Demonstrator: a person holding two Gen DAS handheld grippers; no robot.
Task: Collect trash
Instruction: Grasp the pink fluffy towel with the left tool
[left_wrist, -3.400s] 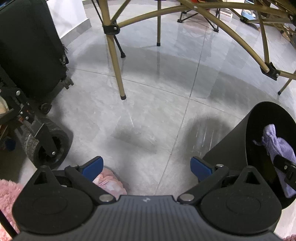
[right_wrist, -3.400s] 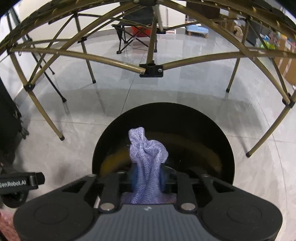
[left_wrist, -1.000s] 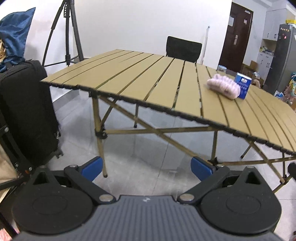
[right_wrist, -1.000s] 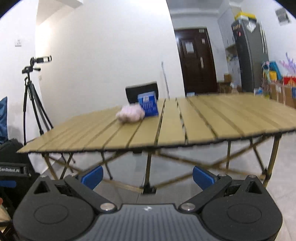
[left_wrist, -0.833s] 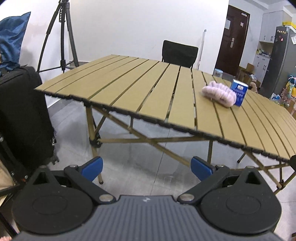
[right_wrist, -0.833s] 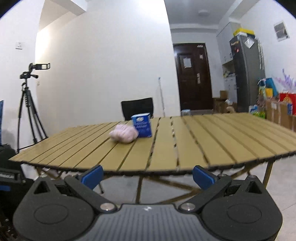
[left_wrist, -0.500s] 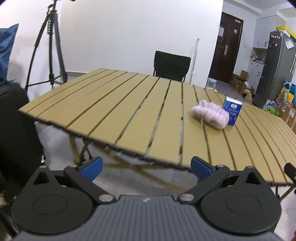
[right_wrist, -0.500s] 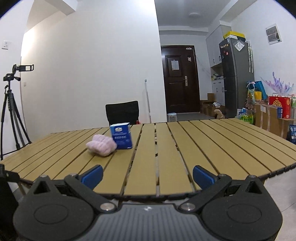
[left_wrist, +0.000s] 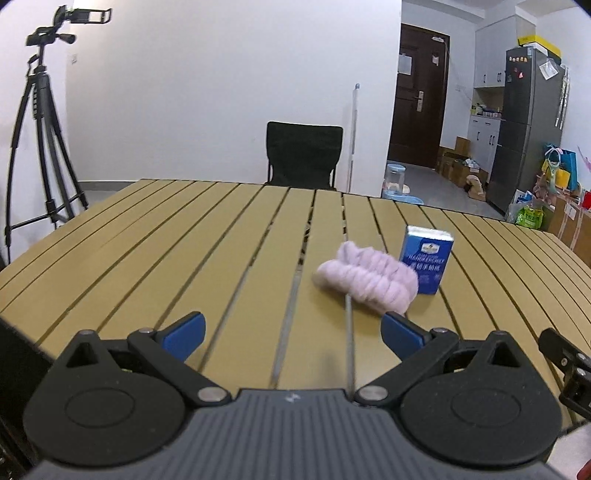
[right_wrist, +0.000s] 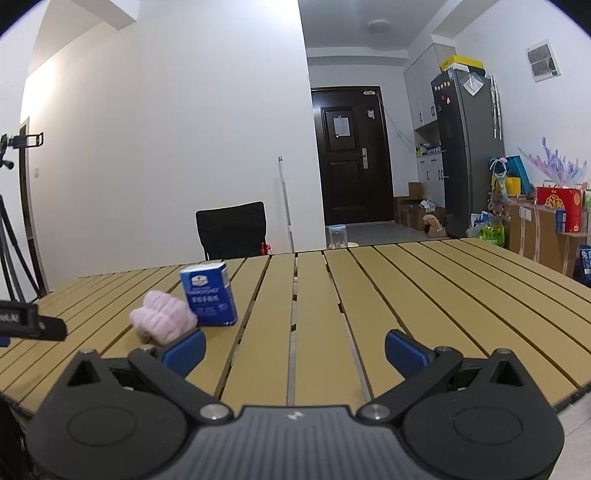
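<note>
Both the left gripper (left_wrist: 291, 328) and right gripper (right_wrist: 293, 345), fingers spread and empty, hover at the table's (left_wrist: 147, 251) near edge, facing a pink cloth (left_wrist: 365, 280) touching a blue box (left_wrist: 426, 258), likely the next trash.

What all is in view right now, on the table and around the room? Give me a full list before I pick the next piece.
table: one, tan slats, fills the foreground
cloth: one, pale pink, fluffy, on the table against the box
box: one, blue, upright on the table behind the cloth
chair: one, black, behind the far table edge
tripod: one, black, far left by the wall
mop handle: one, white, leaning on the back wall
door: one, dark brown, back of room
fridge: one, dark grey, right of the door
gift bags and boxes: several, mixed colours, right wall
left gripper: open, empty, over the near table edge
right gripper: open, empty, over the near table edge
</note>
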